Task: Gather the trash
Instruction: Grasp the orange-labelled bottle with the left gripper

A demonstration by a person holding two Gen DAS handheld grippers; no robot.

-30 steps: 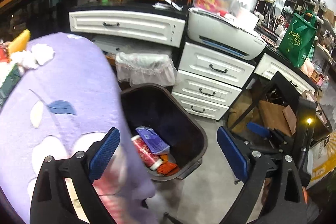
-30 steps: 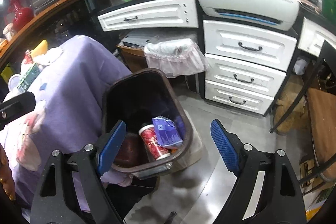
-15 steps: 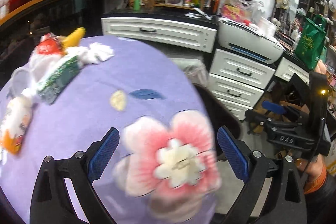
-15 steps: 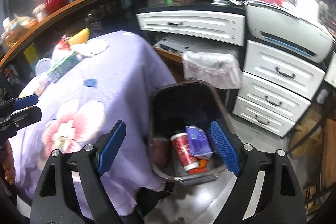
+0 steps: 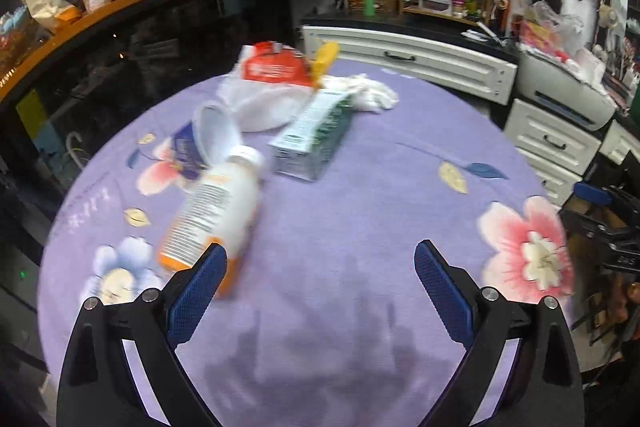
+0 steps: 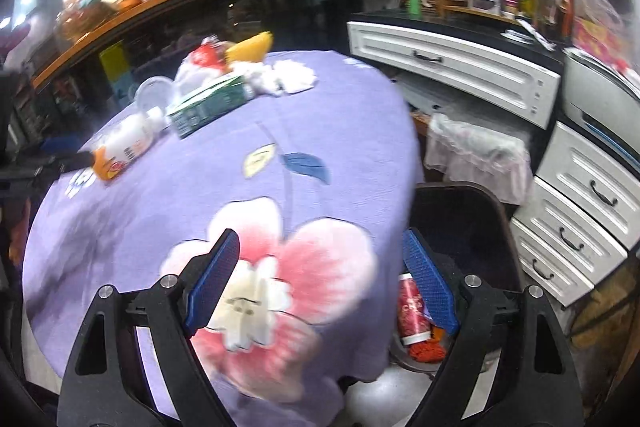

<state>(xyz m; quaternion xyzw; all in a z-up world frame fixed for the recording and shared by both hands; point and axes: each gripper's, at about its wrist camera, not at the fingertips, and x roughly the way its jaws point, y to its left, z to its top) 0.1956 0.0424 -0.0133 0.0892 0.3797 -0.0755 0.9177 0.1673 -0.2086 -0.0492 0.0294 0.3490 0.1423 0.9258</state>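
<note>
The white plastic bottle with the orange base [image 5: 212, 207] lies on its side on the lilac flowered counter [image 5: 360, 187], just ahead of the left gripper [image 5: 320, 279] — jaws wide apart, empty. A nudge from a finger might roll it away. Beyond the bottle sits a green-and-white carton [image 5: 316, 135]. The right gripper [image 6: 320, 291], also spread and empty, hangs farther from the bottle — by the dark trash bin [image 6: 472, 227].

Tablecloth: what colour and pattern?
Purple tablecloth with pink and white flowers and leaves; clearest in the left wrist view.
</note>
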